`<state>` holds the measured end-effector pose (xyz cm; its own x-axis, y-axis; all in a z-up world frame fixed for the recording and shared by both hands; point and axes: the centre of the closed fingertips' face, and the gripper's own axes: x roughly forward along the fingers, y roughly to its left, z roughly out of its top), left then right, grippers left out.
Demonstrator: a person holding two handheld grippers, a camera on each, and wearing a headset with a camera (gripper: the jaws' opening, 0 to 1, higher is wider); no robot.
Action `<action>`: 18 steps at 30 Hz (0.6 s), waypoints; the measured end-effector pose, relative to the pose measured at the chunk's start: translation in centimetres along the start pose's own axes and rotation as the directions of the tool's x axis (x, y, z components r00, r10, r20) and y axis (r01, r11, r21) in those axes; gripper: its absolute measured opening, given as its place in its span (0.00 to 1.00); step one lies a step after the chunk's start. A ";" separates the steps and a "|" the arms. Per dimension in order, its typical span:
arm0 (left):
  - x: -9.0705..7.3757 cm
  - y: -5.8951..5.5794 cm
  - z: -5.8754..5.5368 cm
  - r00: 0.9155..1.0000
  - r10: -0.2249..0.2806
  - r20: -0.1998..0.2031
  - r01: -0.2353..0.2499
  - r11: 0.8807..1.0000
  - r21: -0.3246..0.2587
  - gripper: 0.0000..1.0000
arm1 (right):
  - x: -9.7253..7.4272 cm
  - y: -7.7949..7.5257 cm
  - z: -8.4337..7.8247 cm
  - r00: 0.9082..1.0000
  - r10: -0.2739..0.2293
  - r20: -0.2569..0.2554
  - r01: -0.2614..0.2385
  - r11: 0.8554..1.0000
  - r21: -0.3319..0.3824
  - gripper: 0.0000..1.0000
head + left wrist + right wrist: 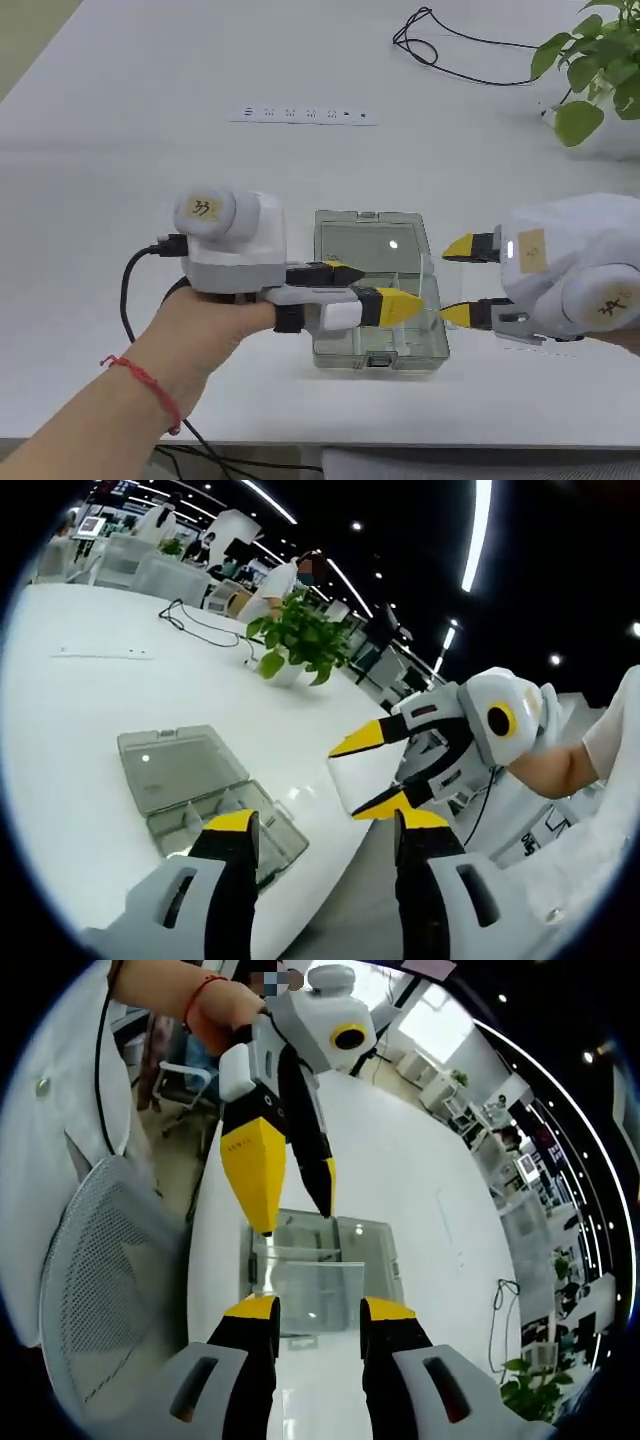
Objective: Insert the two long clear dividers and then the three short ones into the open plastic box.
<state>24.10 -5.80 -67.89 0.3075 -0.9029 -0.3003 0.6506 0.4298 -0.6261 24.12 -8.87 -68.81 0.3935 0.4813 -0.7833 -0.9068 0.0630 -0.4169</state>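
First, at the left of the head view: a hand (215, 325) with a red cord (145, 385) round the wrist, wrapped about the handle of the left gripper (372, 290). Trails a black lead (128, 290) from the rear, down off the near edge of the white table (120, 150). Reaches rightward over the open plastic box (335, 352), yellow-tipped jaws spread wide, with nothing between; looks the same in the left gripper view, just air from tip to tip. Further back, middle-left: a flat white strip (305, 114) with small dark marks, well apart from the box. Next, the box itself, mid-table: clear, with lid (365, 240) laid flat open on the far side and base (425, 345) nearest the person. Shows a few clear partition lines inside the base already, though cannot tell how many. Behind and right of that: a looped black wire (440, 45). Then the right gripper (457, 282), just beside the box's right edge, pointing left at it. Pinches a clear divider (310, 1295) edge to edge between the two tips, with jaws fairly wide yet closed on that sheet. Hangs over the base's right end in the right gripper view; touching or not, cannot tell. Lastly, far right at the back: a leafy green plant (595, 65).
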 end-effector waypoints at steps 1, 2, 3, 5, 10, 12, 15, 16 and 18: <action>0.1 0.0 0.0 1.000 -0.002 -0.002 0.002 1.000 -0.008 0.48 | -0.1 0.0 0.2 1.000 -0.004 0.000 0.004 1.000 -0.001 0.33; 0.3 -0.2 -0.1 1.000 -0.011 -0.004 0.011 1.000 -0.013 0.46 | -0.3 0.1 0.5 1.000 -0.009 0.003 0.009 1.000 -0.003 0.33; 0.4 -0.4 -0.2 1.000 -0.019 -0.005 0.019 1.000 -0.021 0.43 | -0.3 0.1 0.7 1.000 -0.012 0.005 0.012 1.000 -0.002 0.33; 0.6 -0.9 -0.3 0.999 -0.036 0.002 0.036 0.998 -0.051 0.39 | -0.5 0.3 1.2 1.000 -0.015 0.011 0.015 1.000 0.001 0.33; 1.0 -1.9 -0.7 0.997 -0.070 0.006 0.071 0.993 -0.092 0.28 | -0.8 0.8 1.9 1.000 -0.020 0.018 0.021 1.000 -0.005 0.33; 1.1 -2.3 -0.9 0.997 -0.082 0.000 0.082 0.992 -0.096 0.23 | -0.9 0.9 2.1 1.000 -0.020 0.019 0.020 1.000 -0.007 0.33; 1.0 -2.3 -1.0 0.995 -0.097 -0.003 0.096 0.990 -0.108 0.16 | -0.9 1.1 2.2 1.000 -0.018 0.019 0.019 1.000 -0.010 0.33; 1.1 -2.3 -1.0 0.995 -0.099 -0.002 0.099 0.989 -0.112 0.14 | -0.9 1.3 2.3 1.000 -0.019 0.016 0.019 1.000 -0.017 0.33; 1.1 -2.3 -1.1 0.995 -0.102 -0.004 0.101 0.988 -0.120 0.13 | -0.9 1.4 2.3 1.000 -0.019 0.012 0.019 1.000 -0.024 0.33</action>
<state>22.15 -7.80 -67.60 0.2368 -0.9420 -0.2379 0.5903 0.3340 -0.7349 22.18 -7.19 -67.64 0.4090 0.4904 -0.7696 -0.8950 0.0514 -0.4430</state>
